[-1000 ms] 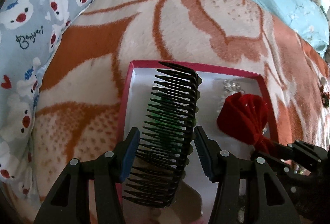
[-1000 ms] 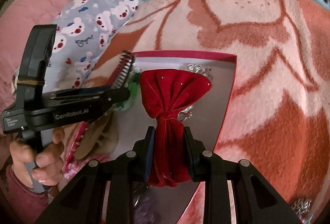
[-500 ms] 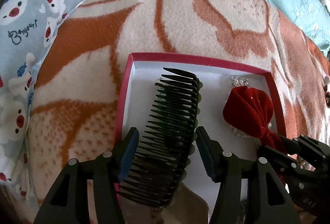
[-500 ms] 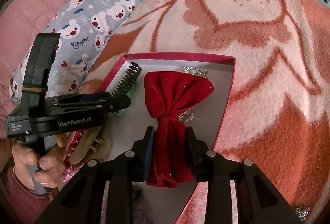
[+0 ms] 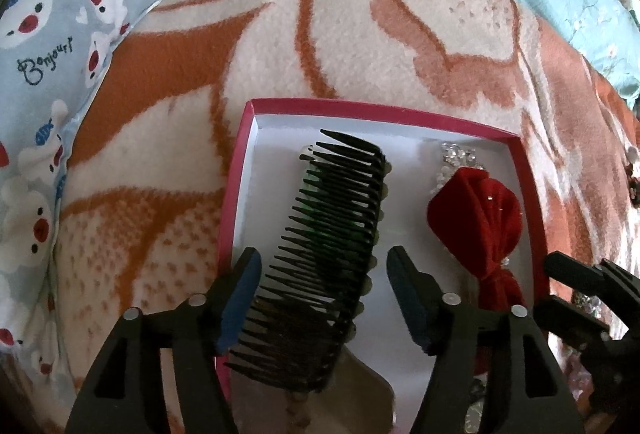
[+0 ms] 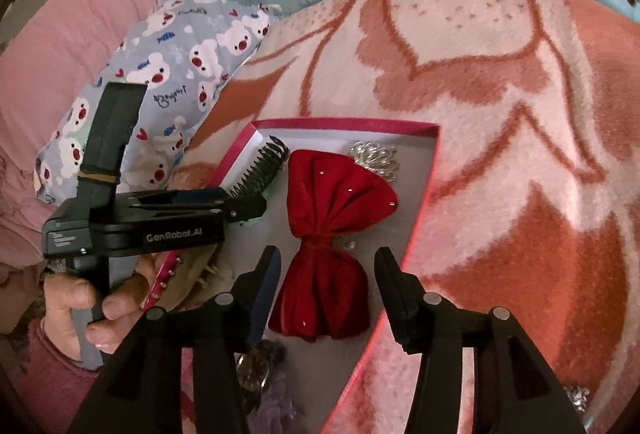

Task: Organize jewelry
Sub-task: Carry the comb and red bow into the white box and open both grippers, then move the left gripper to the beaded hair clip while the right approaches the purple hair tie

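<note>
red bow (image 6: pixel 334 230) lying in the pink-rimmed box (image 6: pixel 430 170)

the right gripper (image 6: pixel 326 274) has just been opening; its jaws stand clear on either side of the bow's lower half. left of the bow a black comb (image 6: pixel 262 164); behind the bow a silver brooch (image 6: pixel 376 158). left of the box, a hand (image 6: pixel 86 304) holds the left gripper.

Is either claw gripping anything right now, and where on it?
Nothing is held. The left claw has just opened around the black comb; the right claw has just opened around the red bow. Pads clear both.
</note>
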Motion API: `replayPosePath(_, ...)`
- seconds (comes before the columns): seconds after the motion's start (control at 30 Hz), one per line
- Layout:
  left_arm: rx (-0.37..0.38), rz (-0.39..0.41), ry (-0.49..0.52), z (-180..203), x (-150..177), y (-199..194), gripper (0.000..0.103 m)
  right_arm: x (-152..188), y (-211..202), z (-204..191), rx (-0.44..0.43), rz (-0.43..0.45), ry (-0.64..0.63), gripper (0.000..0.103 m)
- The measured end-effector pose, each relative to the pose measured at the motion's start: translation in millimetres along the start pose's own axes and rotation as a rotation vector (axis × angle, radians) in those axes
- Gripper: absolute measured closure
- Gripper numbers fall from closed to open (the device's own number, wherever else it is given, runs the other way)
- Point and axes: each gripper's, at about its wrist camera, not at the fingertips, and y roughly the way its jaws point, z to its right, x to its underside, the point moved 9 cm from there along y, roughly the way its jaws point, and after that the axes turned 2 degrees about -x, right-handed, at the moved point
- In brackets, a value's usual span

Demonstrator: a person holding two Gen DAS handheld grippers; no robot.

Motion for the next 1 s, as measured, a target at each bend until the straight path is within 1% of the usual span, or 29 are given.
replayPosePath(0.07,-0.006,0.003,0.004,0.1,0.8,-3.0,0.028,1.3,-9.3,2.3,-0.001,0.012,0.007,0.051)
replayPosePath(0.1,-0.01,0.004,0.005,-0.2,0.8,-3.7,0.028,2.1,-14.2,3.5,0.0,0.017,0.013,0.05)
replayPosePath(0.27,-0.02,0.001,-0.001,-1.6,3.0,-8.6,0.028,8.1,-41.1,10.8,0.007,0.037,0.025,0.05)
replayPosePath(0.4,-0.022,0.018,0.002,1.6,4.6,-17.9,0.028,14.2,-65.3,21.7,0.023,0.059,0.037,0.049)
replayPosePath(0.5,-0.029,0.039,0.004,4.9,5.9,-29.5,0.028,22.4,-81.8,32.3,0.046,0.067,0.043,0.047)
replayPosePath(0.6,-0.029,0.077,0.003,9.9,9.8,-47.5,0.028,31.9,-95.1,44.4,0.069,0.067,0.053,0.047)
replayPosePath(0.8,0.031,0.133,0.02,35.6,33.8,-89.5,0.028,56.1,-123.6,72.6,0.127,0.067,0.076,0.047)
replayPosePath(1.0,0.113,0.148,0.054,69.4,70.7,-120.6,0.028,85.4,-146.3,99.1,0.176,0.058,0.118,0.047)
